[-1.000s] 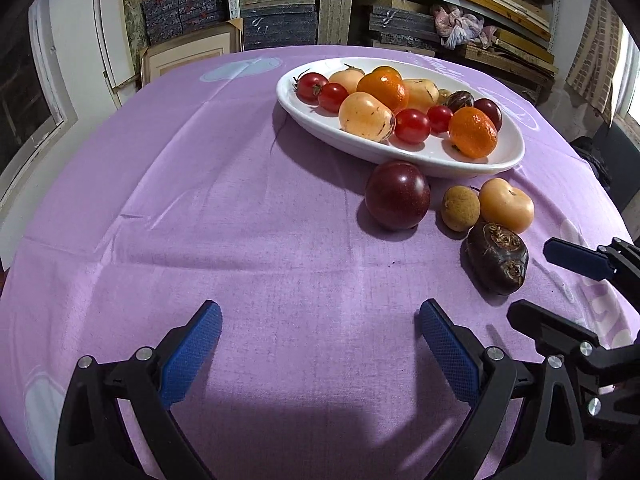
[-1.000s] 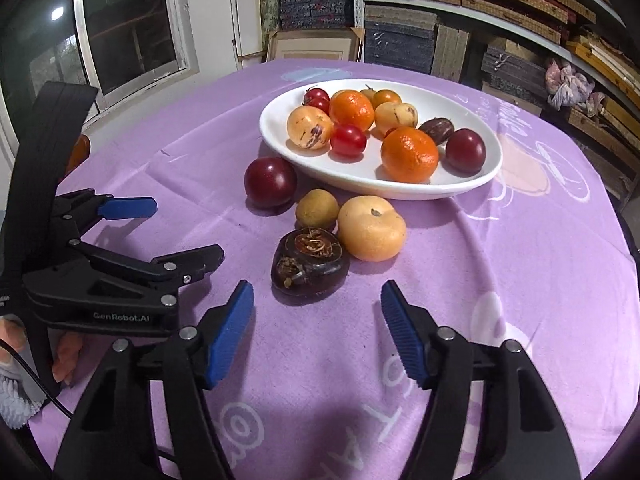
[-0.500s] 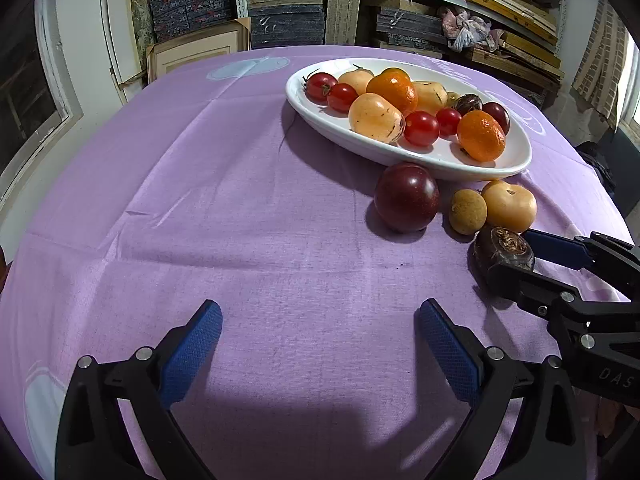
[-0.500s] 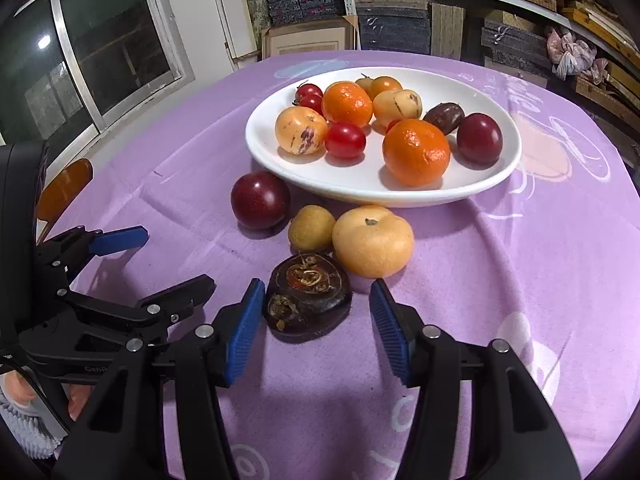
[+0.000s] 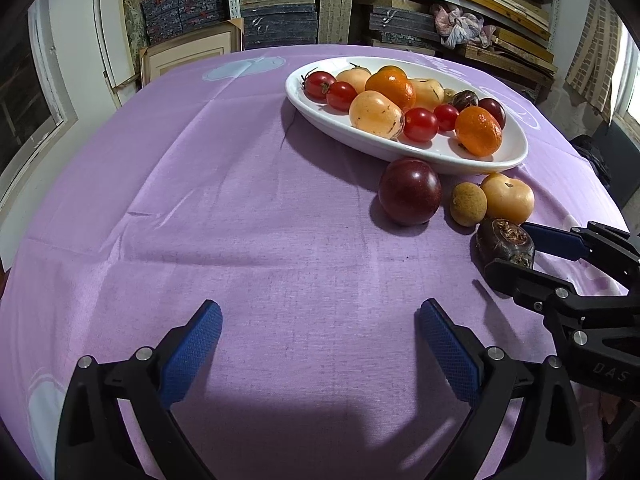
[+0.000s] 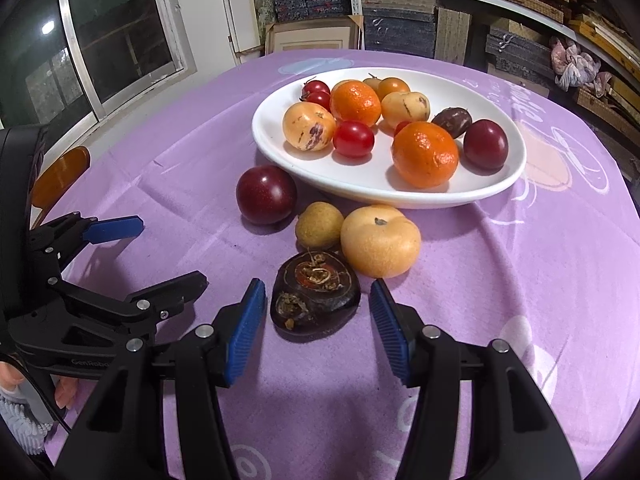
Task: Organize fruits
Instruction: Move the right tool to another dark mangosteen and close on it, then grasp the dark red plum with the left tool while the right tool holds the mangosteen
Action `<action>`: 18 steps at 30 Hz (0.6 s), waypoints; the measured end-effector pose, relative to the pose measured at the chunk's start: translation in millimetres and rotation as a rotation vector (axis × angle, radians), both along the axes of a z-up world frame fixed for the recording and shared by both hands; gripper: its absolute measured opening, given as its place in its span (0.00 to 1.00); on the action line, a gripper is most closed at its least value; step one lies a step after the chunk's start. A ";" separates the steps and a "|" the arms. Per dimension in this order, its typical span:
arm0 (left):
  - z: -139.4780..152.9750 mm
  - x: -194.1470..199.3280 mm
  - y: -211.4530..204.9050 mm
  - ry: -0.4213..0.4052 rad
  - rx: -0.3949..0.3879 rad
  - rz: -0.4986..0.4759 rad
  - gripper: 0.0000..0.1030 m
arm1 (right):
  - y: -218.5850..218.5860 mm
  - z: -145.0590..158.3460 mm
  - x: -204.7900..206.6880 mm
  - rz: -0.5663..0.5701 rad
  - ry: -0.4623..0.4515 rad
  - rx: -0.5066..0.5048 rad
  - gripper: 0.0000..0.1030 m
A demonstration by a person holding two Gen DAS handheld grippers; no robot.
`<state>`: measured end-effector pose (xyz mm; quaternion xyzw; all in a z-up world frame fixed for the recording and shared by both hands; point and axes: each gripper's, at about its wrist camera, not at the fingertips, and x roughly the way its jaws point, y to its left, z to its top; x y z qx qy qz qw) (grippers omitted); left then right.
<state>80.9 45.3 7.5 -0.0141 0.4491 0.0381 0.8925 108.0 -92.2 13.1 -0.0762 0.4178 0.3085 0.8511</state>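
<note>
The dark water chestnut [image 6: 315,293] lies on the purple surface [image 6: 500,280] just before the white dish [image 6: 400,196]. The right tongs [image 6: 318,322] straddle it, unclenched; the left tongs [image 5: 320,344] hang released over bare cloth. Pickup in hand: next, clamp and lift into dish.

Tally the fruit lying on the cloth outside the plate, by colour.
Dark red: 1
Tan: 1
Pale orange: 1
Dark brown: 1
Total: 4
</note>
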 end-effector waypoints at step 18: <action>0.0 -0.4 -3.5 -0.002 0.000 0.004 0.97 | 9.5 -1.9 -3.4 0.008 -0.036 -0.068 0.44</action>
